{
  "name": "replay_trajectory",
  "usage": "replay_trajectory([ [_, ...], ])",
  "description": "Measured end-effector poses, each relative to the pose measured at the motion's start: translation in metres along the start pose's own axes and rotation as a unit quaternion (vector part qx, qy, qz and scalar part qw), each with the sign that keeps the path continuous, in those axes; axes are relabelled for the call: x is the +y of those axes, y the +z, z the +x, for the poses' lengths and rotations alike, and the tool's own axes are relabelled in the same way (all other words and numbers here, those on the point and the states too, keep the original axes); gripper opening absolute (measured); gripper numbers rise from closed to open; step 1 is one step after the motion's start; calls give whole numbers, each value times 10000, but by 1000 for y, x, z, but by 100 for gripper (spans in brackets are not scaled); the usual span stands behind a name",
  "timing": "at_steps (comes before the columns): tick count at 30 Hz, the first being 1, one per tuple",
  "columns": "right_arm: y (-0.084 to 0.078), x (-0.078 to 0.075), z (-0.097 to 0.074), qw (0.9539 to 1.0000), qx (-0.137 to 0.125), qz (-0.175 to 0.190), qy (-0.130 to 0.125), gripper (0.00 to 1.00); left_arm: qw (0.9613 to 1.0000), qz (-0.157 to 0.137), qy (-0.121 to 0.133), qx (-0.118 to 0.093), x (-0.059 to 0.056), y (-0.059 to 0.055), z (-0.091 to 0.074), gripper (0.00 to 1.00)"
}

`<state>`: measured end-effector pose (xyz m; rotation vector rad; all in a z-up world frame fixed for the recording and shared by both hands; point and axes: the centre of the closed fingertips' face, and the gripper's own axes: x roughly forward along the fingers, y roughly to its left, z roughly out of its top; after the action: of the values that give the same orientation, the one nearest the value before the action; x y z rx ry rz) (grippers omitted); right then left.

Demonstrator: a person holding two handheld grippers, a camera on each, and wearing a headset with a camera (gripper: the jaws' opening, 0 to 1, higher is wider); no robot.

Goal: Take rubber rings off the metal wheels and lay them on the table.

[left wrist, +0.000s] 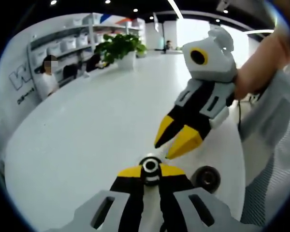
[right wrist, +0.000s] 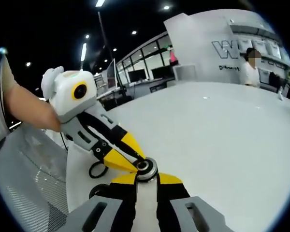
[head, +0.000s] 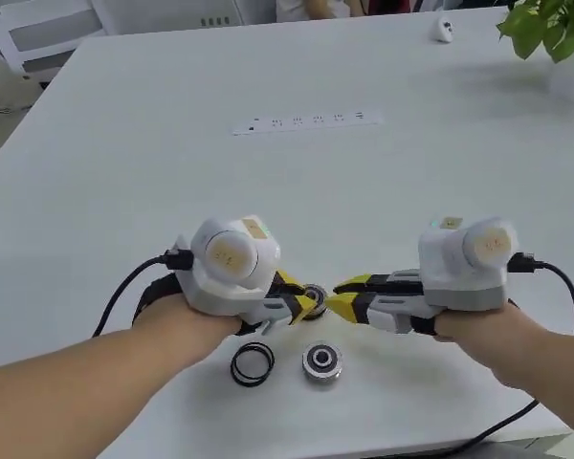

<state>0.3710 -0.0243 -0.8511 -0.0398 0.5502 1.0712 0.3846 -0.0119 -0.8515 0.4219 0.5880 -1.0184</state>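
Pinching a wheel [head: 314,297] in its jaws, left gripper [head: 306,304] meets right gripper [head: 335,295], whose jaws are slightly spread just beside it. Ring [head: 253,363] and second wheel [head: 322,361] lie on table [head: 172,172].

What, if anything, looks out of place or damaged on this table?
Nothing stands out. A rubber ring lies flat on the table beside a wheel; the left gripper and right gripper meet at a second wheel.
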Motion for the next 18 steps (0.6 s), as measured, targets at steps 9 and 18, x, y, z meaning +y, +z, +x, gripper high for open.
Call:
replay_trajectory([
  [9, -5, 3, 17, 9985, 204, -508, -81, 30, 10000, 0, -25, -3, 0, 0, 0, 10],
  [18, -4, 0, 28, 9978, 241, -601, -151, 28, 10000, -17, -29, -13, -1, 0, -1, 10],
])
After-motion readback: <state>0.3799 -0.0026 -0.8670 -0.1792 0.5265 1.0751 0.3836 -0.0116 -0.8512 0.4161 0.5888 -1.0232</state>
